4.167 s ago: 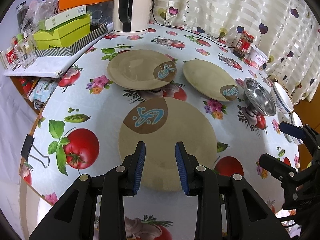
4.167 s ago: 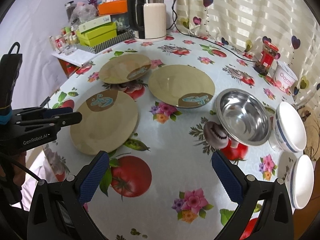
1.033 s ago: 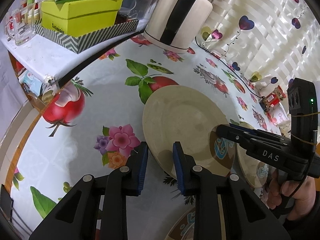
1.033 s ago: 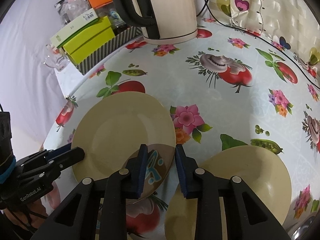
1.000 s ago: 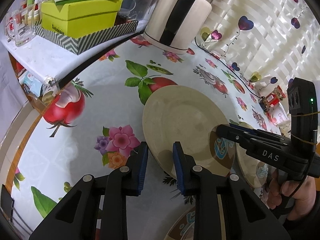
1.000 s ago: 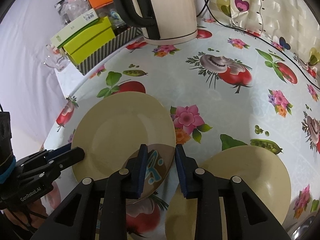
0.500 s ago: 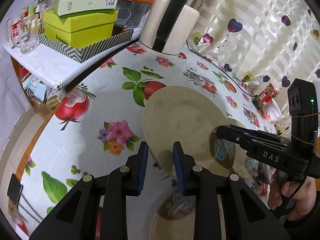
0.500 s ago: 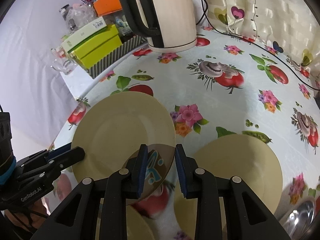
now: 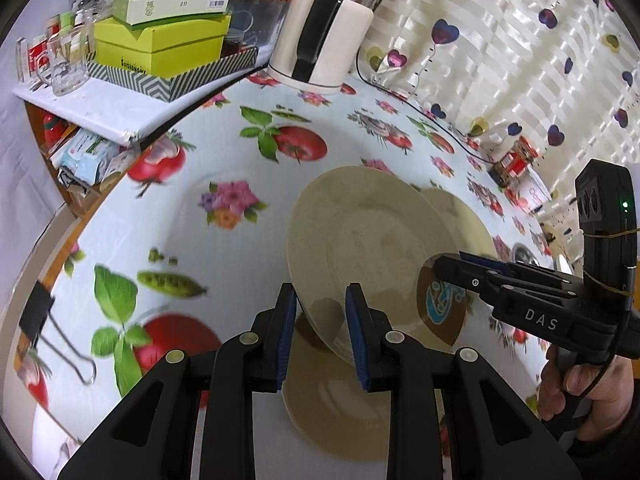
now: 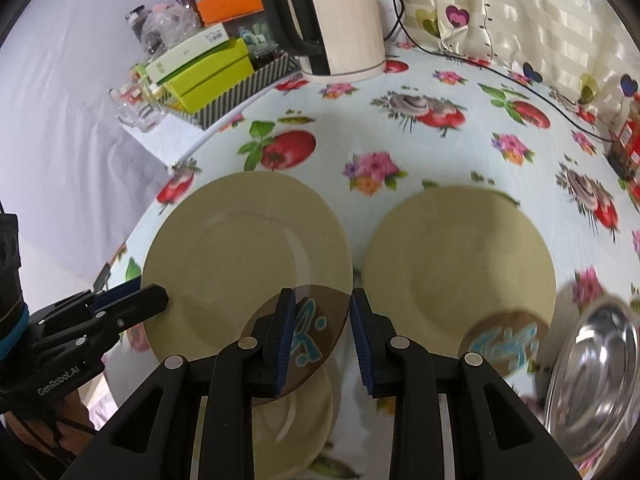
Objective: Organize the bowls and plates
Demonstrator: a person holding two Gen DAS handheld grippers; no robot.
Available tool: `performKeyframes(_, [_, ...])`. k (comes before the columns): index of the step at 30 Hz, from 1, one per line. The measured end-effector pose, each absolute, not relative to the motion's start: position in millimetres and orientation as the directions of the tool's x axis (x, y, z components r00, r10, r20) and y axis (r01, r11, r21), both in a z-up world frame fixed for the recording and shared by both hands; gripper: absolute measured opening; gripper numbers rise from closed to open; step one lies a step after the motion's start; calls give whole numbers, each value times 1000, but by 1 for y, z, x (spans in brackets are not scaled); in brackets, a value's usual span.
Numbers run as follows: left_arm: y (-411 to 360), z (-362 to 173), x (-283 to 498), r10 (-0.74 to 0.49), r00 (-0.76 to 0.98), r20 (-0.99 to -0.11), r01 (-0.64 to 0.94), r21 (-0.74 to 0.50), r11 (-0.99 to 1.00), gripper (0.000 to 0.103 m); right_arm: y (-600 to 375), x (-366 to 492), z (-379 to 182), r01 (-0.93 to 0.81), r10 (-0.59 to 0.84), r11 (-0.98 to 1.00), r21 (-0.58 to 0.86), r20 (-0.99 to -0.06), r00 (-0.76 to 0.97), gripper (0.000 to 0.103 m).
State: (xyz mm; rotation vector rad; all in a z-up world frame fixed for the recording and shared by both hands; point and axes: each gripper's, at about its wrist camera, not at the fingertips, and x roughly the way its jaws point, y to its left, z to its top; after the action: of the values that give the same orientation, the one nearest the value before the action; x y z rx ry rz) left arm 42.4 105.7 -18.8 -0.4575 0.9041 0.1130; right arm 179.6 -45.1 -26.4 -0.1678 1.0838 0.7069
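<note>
Beige plate [image 9: 372, 248], pinched at opposite rims by the left gripper [image 9: 320, 332] and right gripper [image 10: 322, 338], hangs level over a second plate [image 10: 296, 420] on the tablecloth [image 9: 224, 152], apparently for stacking.

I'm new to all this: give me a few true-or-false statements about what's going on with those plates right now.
1. Both grippers hold the same lifted plate. True: left gripper and right gripper grip opposite rims.
2. The lifted plate lies flat on the tablecloth. False: it is raised above another plate.
3. A steel bowl sits at the right. True.
4. The kettle is red. False: cream with a black handle.
5. Only one plate is visible. False: a third plate rests beside it.
</note>
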Motion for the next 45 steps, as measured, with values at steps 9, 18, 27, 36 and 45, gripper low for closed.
performKeyframes(9, [93,-28,19,-111,595,-796,-277,-332,902,27,-61,148,-37,-584,427,783,212,-867,256,27])
performKeyframes(18, [88,-34,7,-117,582,-805,-279,-333,901,27,-66,131,-44,-582,411,786,208,-879,241,27])
performKeyframes(27, [84,-39,0,-125,570,-812,-277,-333,901,27,-67,122,-48,-584,395,788,196,-888,235,28])
performKeyframes(36, [81,-41,-2,-124,562,-818,-274,-326,905,27,-68,120,-51,-588,386,787,186,-892,236,30])
performKeyframes(45, [81,-38,-5,-108,570,-815,-265,-306,915,27,-67,117,-50,-600,383,782,170,-890,246,30])
